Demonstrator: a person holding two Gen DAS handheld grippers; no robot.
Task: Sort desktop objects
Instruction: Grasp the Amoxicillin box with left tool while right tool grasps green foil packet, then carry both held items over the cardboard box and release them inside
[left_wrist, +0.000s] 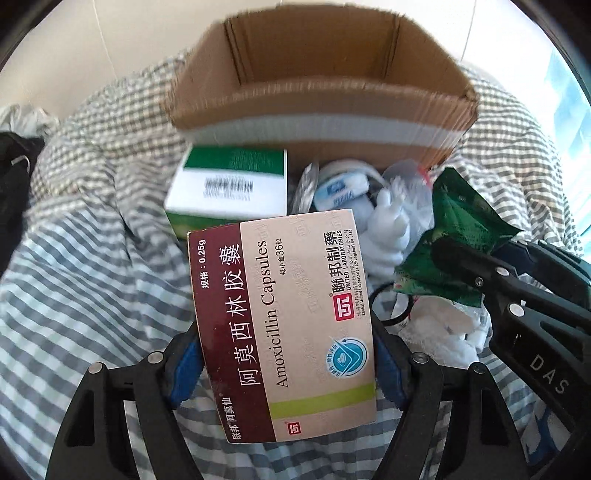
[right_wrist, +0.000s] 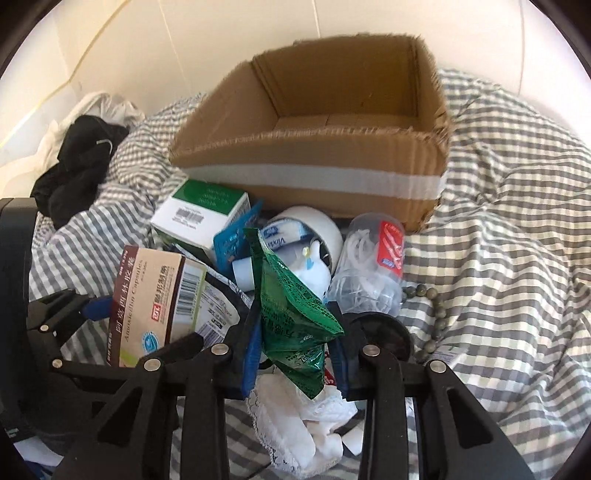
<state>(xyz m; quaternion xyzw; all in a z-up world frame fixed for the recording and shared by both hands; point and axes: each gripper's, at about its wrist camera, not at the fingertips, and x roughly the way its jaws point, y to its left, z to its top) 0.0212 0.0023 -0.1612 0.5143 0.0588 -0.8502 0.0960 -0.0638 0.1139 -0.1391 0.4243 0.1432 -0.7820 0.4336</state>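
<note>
At the lower left of the right wrist view, our left gripper (right_wrist: 122, 314) clamps the Amoxicillin box (right_wrist: 147, 299) by its two long edges, with the printed face turned toward its own camera. There the box fills the lower centre between the blue pads (left_wrist: 184, 369), and we read "Amoxicillin Capsules", "0.25g" and "United Laboratories". Judging by the tilt, we hold it clear of the heap, ready to carry to the cardboard box (right_wrist: 314, 147) that stands open at the upper centre. Behind it lies a green-and-white carton (right_wrist: 199, 214) (its print too blurred to read). In the centre, a white tissue pack (right_wrist: 284, 234) reads "Vinda". Lower centre, our right gripper (right_wrist: 295, 354) pinches the green foil sachet (right_wrist: 295, 310), lifting it off the white lace cloth (right_wrist: 295, 424). To the right, on the checked bedding (right_wrist: 498, 258), a clear bag (right_wrist: 373, 266) with a red label lies beside a bead string (right_wrist: 432, 306).
</note>
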